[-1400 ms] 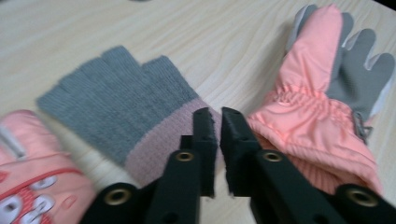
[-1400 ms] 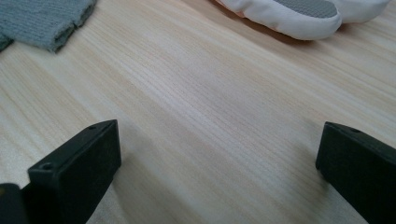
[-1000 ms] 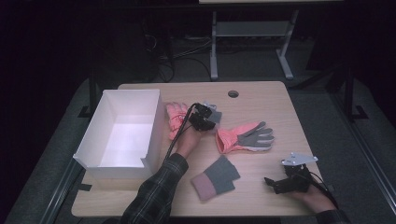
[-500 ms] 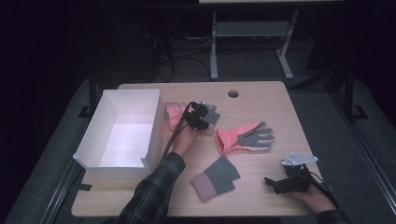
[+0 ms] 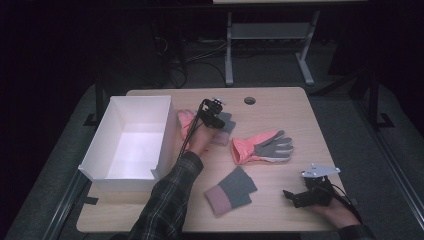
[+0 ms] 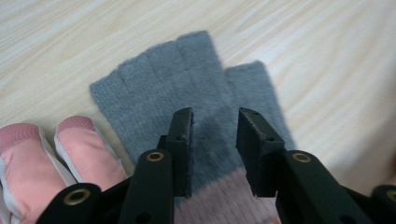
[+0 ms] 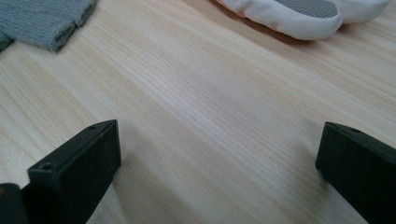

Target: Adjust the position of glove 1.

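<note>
My left gripper (image 5: pixel 214 114) hovers over a grey fingerless knit glove with a pink cuff (image 6: pixel 187 79) at the table's far middle. Its jaws have just been opening and stand a little apart. The glove lies flat beneath the gap, and the pads do not press on it. A pink glove (image 6: pixel 79 144) lies beside it, partly under it (image 5: pixel 184 119). A pink and grey work glove (image 5: pixel 262 147) lies to the right. A second grey glove with a pink cuff (image 5: pixel 230 191) lies near the front. My right gripper (image 5: pixel 295 197) rests open at the front right, over bare wood (image 7: pixel 219 140).
An open white box (image 5: pixel 132 137) stands at the table's left side, close to the left forearm. A round cable hole (image 5: pixel 249 100) sits near the far edge. In the right gripper view, a grey glove's edge (image 7: pixel 46 18) and a white fingertip (image 7: pixel 299 16) lie ahead.
The left hand has shifted a little toward the table's far side, staying over the grey glove. The right hand and its gripper have kept still.
</note>
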Demonstrator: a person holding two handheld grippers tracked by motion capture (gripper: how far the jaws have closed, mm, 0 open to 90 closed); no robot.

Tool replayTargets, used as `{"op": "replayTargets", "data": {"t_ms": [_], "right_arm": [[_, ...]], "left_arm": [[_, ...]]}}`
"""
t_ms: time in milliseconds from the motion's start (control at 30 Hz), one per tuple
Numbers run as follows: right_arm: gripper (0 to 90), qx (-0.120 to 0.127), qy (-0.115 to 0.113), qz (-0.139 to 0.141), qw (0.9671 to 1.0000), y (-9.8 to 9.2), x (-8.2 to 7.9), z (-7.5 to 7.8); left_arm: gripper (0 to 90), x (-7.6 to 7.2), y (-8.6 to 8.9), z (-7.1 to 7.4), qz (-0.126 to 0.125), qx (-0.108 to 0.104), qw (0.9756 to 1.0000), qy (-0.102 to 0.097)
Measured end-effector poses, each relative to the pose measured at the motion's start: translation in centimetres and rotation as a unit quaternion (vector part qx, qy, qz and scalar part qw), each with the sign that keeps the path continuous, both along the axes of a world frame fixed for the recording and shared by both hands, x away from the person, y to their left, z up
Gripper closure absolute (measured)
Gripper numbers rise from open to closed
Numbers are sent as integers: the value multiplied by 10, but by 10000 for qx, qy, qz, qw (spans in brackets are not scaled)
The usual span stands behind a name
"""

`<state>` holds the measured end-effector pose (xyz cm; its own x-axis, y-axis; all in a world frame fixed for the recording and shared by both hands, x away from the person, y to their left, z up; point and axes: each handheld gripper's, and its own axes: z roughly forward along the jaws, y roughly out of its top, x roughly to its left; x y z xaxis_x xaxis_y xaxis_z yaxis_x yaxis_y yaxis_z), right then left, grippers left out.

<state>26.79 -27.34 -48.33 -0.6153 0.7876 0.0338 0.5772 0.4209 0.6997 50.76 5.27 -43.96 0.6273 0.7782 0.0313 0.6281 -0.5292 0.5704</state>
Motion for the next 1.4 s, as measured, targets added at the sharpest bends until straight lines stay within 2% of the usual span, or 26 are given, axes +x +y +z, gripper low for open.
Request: {"op": "replayTargets", "data": {"t_ms": [100,233,267,300,433,533,667,767,800,1033,1100,1133,1233,1300,1400], "right_arm": [[0,-1,0,1,10000,0,0,0],[0,-3,-1,2,10000,0,0,0],[0,1,0,-1,10000,0,0,0],[0,1,0,-1,10000,0,0,0],[0,0,-1,-1,10000,0,0,0],[0,1,1,-1,10000,0,0,0],[0,0,-1,-1,10000,0,0,0],[0,2,0,-1,10000,0,0,0],[0,1,-1,-1,10000,0,0,0],[0,0,0,-2,10000,0,0,0],[0,1,0,-1,10000,0,0,0],[0,-2,-15,-1,10000,0,0,0],[0,11,-12,-1,10000,0,0,0],[0,1,2,-1,10000,0,0,0],[0,-3,-12,3,10000,0,0,0]], "left_arm": [[654,4,0,-7,24,22,9999,147],[687,5,0,-9,12,-18,9997,223],[741,5,0,-10,-20,-17,9997,251],[741,5,0,-10,-30,-20,9996,272],[850,6,-1,-10,-32,14,9994,330],[867,7,-2,-9,-78,66,9994,343],[871,8,1,-9,-88,-103,9992,385],[872,9,5,-6,-86,-340,9985,432],[872,9,6,-4,-111,-414,9982,416],[872,5,8,11,-251,-542,9976,350],[872,3,9,18,-304,-601,9973,309],[872,0,10,26,-319,-642,9971,249],[872,-3,12,35,-388,-666,9968,220],[872,-7,12,42,-389,-771,9961,154],[872,-15,12,51,-487,-729,9961,97]]}}
